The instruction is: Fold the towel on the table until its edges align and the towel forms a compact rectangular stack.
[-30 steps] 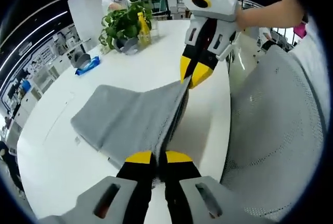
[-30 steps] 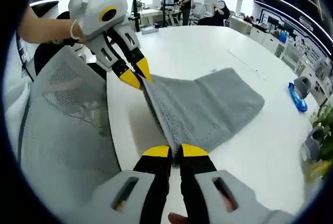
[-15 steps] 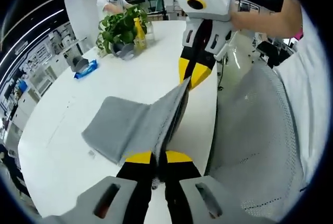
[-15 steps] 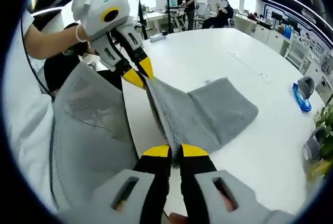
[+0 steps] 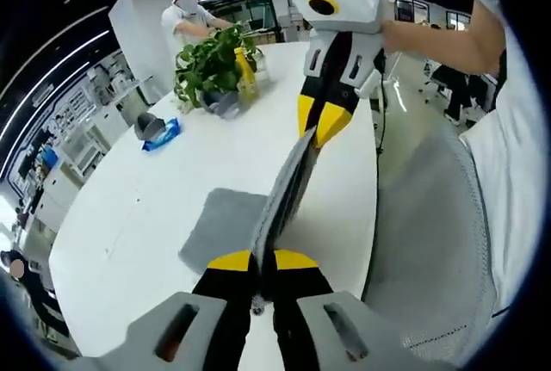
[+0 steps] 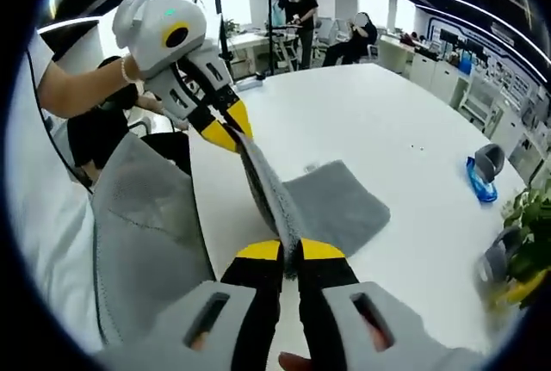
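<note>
Two grippers hold grey towel (image 5: pixel 284 194) edge taut.

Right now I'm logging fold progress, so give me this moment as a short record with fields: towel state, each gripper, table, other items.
towel: grey towel, one edge lifted taut between the two grippers, the rest lying on the table
left gripper: left gripper shut on the towel's raised edge
right gripper: right gripper shut on the same edge, at the other end
table: white table, the towel lies near its edge
other items: potted plant, blue packet, grey mesh chair back
fold status: mid-fold, no compact stack yet
</note>
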